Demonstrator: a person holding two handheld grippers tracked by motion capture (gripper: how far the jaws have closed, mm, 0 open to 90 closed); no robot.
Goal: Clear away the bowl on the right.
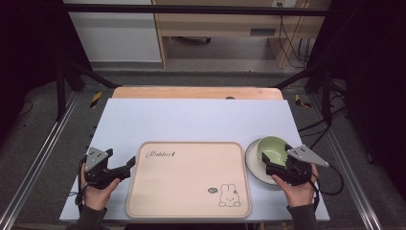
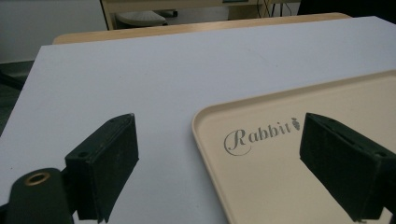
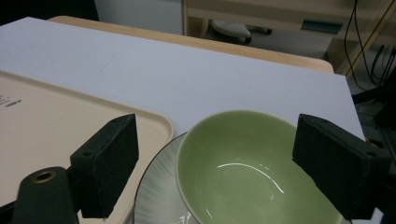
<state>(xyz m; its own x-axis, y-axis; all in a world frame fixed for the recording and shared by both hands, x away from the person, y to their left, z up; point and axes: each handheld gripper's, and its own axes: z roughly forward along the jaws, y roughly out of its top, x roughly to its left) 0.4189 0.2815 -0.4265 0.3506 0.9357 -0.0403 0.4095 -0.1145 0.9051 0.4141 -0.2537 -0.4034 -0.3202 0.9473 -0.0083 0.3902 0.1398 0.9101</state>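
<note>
A beige tray (image 1: 186, 182) printed with "Rabbit" and a small rabbit drawing lies at the front middle of the white tabletop (image 1: 191, 120). To its right a green bowl (image 1: 272, 146) stands on a white plate (image 1: 253, 166). My left gripper (image 1: 128, 167) is open at the tray's left edge. In the left gripper view its jaws (image 2: 219, 140) straddle the tray's (image 2: 280, 182) near corner rim. My right gripper (image 1: 274, 165) is open at the bowl's near side. In the right gripper view the bowl (image 3: 247, 163) and plate (image 3: 159, 191) sit between its jaws (image 3: 217, 135), which hold nothing.
A wooden table edge (image 1: 196, 92) shows behind the white board. Black frame posts and metal rails (image 1: 43, 148) run along both sides. Cables (image 1: 330, 124) lie on the floor at the right. The far half of the tabletop is bare.
</note>
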